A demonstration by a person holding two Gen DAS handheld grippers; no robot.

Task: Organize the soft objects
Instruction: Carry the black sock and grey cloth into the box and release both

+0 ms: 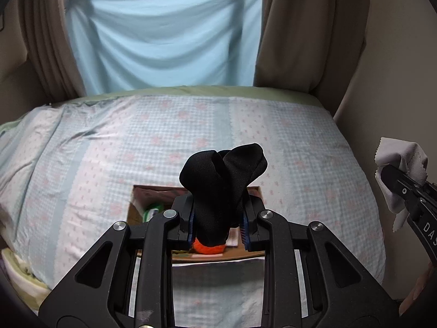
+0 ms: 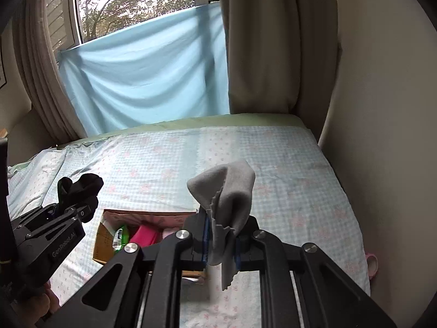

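Bed: wide bare cover around and beyond the box, passable on all sides. Cardboard box: open-topped, partly filled, sole obstacle on the bed. Wall: bounds the right edge. Curtains and blue cloth: close off the far end.

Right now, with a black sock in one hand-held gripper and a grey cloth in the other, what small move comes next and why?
Probably carry the black sock out over bare bedspread and lower it. Both the left hand-held gripper and the right hand-held gripper are clamped on fabric above the open cardboard box.
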